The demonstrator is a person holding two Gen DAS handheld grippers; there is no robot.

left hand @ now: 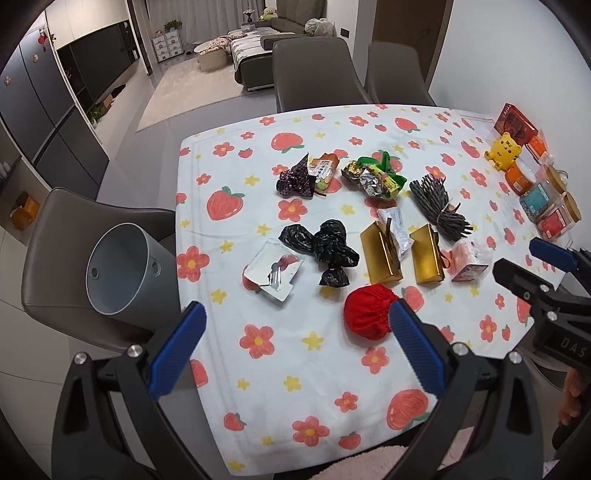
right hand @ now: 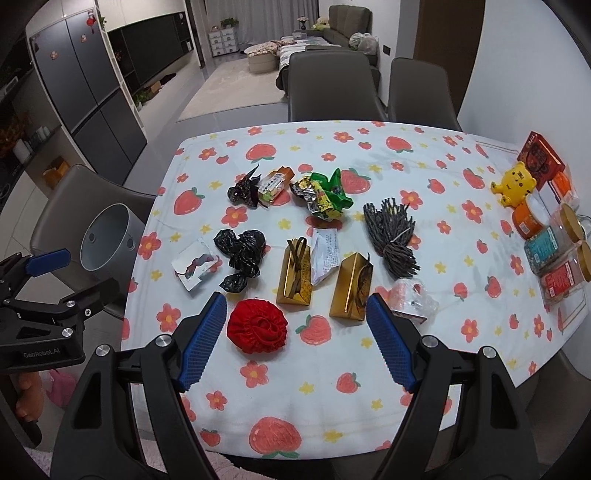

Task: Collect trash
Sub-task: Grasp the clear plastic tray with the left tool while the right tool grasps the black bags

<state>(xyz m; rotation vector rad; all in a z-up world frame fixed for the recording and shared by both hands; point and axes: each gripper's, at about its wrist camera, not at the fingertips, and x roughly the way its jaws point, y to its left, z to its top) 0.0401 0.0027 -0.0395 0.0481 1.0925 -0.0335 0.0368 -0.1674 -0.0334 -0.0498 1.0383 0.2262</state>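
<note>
Done: nothing yet, gray bin (left hand: 122,266) at left looks empty | Left: trash like red ball (right hand: 257,329), black bag (right hand: 242,254), gold boxes (right hand: 295,275) mid-table | left gripper (left hand: 295,343) wide, holds nothing | right gripper (right hand: 295,341) wide, holds nothing

Grey chairs (left hand: 312,74) ring the table (left hand: 295,369); sofa (left hand: 295,22) beyond.

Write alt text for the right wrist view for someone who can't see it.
Open right tongs hover over a flower-print tablecloth strewn with trash: a red fabric ball, two gold boxes, black plastic bags and crumpled wrappers. A grey bin sits on a chair at left.
</note>
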